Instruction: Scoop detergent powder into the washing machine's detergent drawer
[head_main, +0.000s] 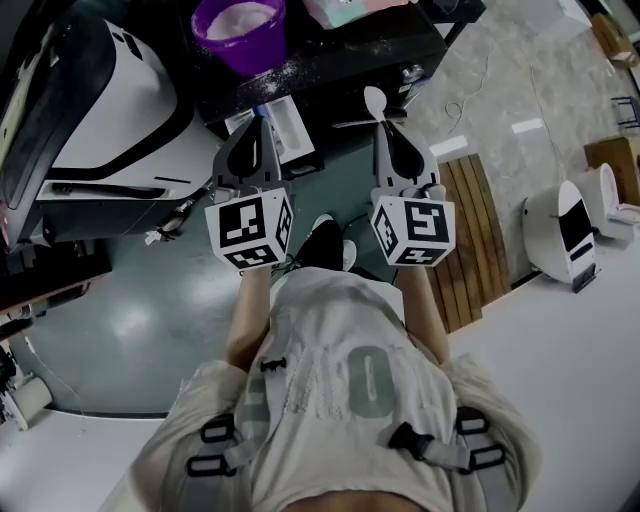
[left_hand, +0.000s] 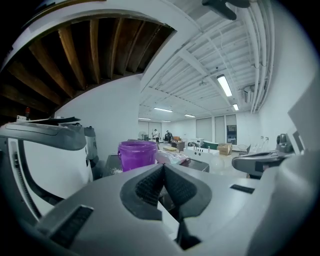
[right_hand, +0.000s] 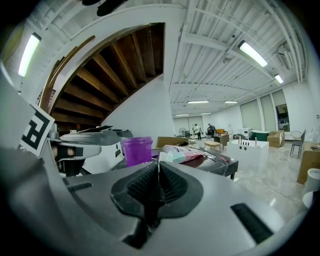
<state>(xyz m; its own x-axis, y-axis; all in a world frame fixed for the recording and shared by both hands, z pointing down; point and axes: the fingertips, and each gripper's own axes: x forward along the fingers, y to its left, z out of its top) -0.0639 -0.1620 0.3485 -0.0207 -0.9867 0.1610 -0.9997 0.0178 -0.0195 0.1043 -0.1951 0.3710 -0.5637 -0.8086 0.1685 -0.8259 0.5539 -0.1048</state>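
Right claw: the right gripper (head_main: 387, 128) is clamped tight on the handle of a white spoon (head_main: 374, 99). The bowl pokes out toward 12 o'clock, and whether it carries any powder cannot be told.
Left claw: the left gripper (head_main: 262, 122) is closed with its pads meeting at the tips. Nothing is between them.
Powder: white detergent powder (head_main: 241, 17) sits in a purple bucket (head_main: 246, 56) at 11 o'clock from the spoon, well apart from it. The surface looks pale and heaped. Loose grains speckle the black table (head_main: 345, 55) around the bucket's foot.
Drawer: a white oblong tray (head_main: 291, 128), probably the detergent drawer, lies at the table's near edge. It is just at 1 o'clock from the left gripper's tips, between the two grippers.
Machine: the washing machine (head_main: 110, 100), white with dark trim, stands at 9 o'clock from the left gripper.
Step in hand: judged from the layout, the spoon has yet to dip into the bucket, so the scoop is the move at hand.
Doing it well: swing the spoon up toward 11 o'clock, clear the rim, then tip the bowl down into the heap. Lift it level and carry it slowly toward 7 o'clock, over the tray — a full bowl on a thin handle spills at any roll of the wrist.
Risk: the handle could twist in the clamp, or the bucket's rim could be knocked.
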